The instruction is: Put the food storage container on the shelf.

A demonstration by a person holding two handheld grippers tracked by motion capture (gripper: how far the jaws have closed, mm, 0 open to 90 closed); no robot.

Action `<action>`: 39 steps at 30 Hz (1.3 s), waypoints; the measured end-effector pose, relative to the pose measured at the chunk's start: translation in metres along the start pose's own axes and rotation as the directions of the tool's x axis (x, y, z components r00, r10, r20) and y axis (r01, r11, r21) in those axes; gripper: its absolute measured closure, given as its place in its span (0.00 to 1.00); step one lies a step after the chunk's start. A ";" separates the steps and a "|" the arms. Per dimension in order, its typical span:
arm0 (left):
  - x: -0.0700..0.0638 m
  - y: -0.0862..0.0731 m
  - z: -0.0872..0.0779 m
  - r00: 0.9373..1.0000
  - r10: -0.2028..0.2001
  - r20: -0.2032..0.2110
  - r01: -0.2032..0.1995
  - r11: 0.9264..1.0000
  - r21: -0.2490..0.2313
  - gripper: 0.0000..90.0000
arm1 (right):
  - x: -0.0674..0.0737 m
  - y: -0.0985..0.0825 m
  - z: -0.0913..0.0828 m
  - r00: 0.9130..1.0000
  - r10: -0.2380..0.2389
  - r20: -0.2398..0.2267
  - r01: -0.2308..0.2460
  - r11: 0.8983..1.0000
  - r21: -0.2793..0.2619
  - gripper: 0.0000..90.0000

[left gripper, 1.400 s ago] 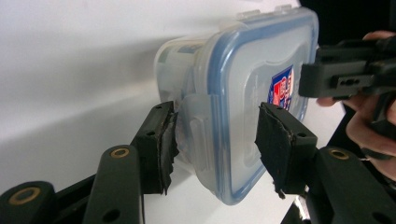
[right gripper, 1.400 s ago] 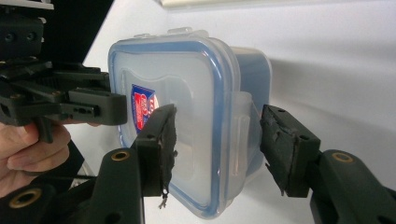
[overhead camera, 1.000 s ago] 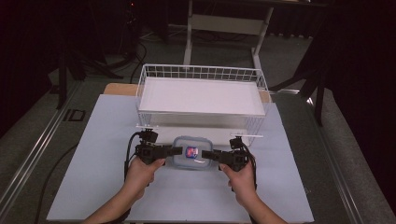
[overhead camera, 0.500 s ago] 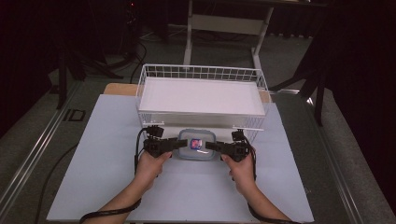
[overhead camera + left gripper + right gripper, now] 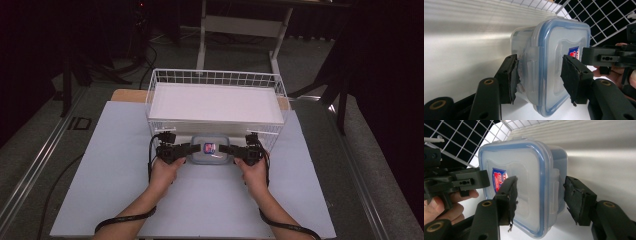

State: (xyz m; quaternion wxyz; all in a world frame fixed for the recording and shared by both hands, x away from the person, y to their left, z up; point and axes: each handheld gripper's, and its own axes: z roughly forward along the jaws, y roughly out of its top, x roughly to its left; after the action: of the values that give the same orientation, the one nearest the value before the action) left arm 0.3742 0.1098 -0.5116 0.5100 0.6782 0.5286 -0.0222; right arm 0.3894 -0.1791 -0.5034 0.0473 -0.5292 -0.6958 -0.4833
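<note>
against the wire basket (image 5: 216, 80)'s front wall we clench the container (image 5: 210, 150) with left gripper (image 5: 192, 148) and right gripper (image 5: 227, 149). open white surface (image 5: 110, 165) lies behind us.

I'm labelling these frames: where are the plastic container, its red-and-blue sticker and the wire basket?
plastic container (image 5: 554, 75), left gripper view, on its lid.
red-and-blue sticker (image 5: 498, 179), right gripper view, sticker's middle.
wire basket (image 5: 215, 78), high view, far rim.
</note>
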 end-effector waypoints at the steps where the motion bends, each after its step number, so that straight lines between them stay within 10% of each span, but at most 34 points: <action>1: 0.001 0.001 0.001 1.000 0.007 0.000 -0.007 1.000 -0.006 0.55 | -0.001 0.002 0.001 1.000 0.003 0.005 -0.003 1.000 -0.003 0.50; 34: 0.001 0.001 0.009 0.995 0.084 -0.060 -0.090 0.990 -0.106 0.47 | -0.007 0.007 0.008 0.997 -0.009 0.073 0.016 0.996 -0.088 0.43; 39: -0.004 -0.005 -0.002 0.987 0.159 -0.018 -0.160 0.983 -0.087 0.35 | -0.004 -0.005 0.003 0.994 -0.040 0.100 0.050 0.994 -0.100 0.42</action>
State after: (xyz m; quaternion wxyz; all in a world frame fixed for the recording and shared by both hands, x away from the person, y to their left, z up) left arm 0.3674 0.1075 -0.5119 0.5368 0.6953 0.4758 0.0457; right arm 0.3883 -0.1793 -0.5104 -0.0248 -0.5381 -0.6832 -0.4930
